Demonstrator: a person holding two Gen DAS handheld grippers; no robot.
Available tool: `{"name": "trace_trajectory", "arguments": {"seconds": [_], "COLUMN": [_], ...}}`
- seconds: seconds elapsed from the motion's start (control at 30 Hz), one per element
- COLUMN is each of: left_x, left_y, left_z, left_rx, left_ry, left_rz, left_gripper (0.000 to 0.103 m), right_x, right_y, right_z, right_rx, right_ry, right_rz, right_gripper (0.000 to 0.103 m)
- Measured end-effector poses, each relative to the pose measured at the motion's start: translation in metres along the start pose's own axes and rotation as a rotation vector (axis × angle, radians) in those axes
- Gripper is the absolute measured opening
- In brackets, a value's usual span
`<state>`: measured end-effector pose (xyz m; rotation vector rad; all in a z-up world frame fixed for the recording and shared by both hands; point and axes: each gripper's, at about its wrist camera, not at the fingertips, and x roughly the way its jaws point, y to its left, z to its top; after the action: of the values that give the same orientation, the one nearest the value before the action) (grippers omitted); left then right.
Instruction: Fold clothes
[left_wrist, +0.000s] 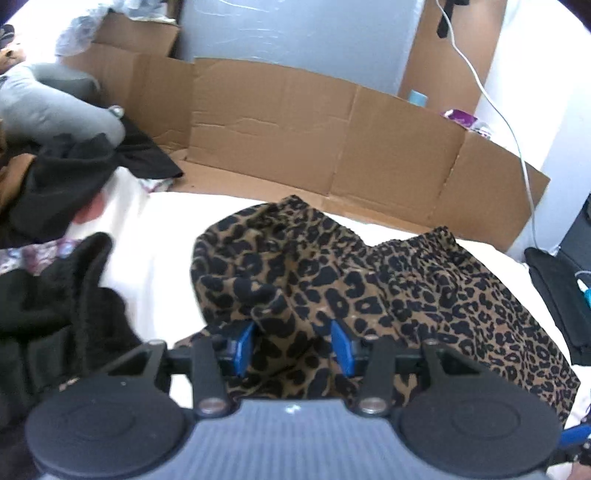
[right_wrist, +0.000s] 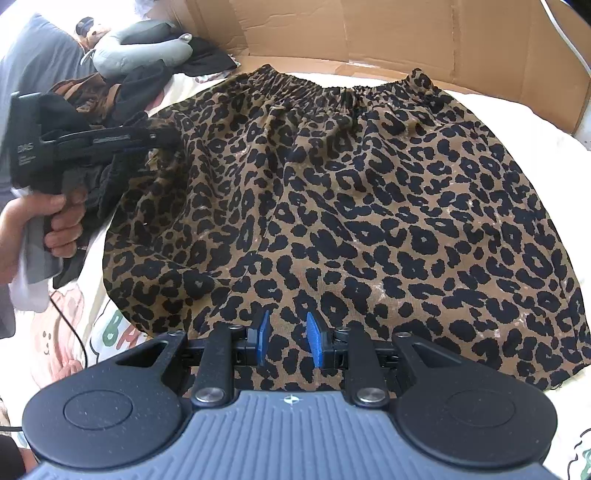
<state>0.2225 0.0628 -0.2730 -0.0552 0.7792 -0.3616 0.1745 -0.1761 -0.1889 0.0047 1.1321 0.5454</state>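
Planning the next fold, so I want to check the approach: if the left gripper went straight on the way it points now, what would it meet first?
Most likely the leopard-print skirt. The left gripper is open, and raised cloth fills the view just ahead; depth is unclear.

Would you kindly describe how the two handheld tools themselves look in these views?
Each tool has a ribbed grey body, two round black discs, black linkage arms with silver bolts, and blue fingers. The left tool matches the right tool. From the side, the left one shows a black housing with small white lettering, a grey grip and a thin black cable.
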Motion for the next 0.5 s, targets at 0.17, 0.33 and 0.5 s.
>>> {"name": "trace_trajectory", "arguments": {"seconds": [0.17, 0.33, 0.5], "left_x": [0.025, 0.043, 0.023], "left_y": [-0.009, -0.008, -0.007], "left_z": [-0.007, -0.013, -0.010], "left_rx": [0.014, 0.003, -0.019], "left_ry": [0.061, 0.113, 0.087], "left_rz": [-0.003, 0.014, 0.002], "left_gripper": [0.048, 0.048, 0.047], "right_x": [0.000, 0.000, -0.003], "right_y": [-0.004, -0.007, -0.010], "right_z": [0.000, -0.002, -0.003], "right_rx": [0.009, 0.014, 0.024], "right_ry": [0.001, 0.008, -0.001], "right_rz": [0.000, -0.003, -0.005], "right_gripper": [0.029, 0.029, 0.029]}}
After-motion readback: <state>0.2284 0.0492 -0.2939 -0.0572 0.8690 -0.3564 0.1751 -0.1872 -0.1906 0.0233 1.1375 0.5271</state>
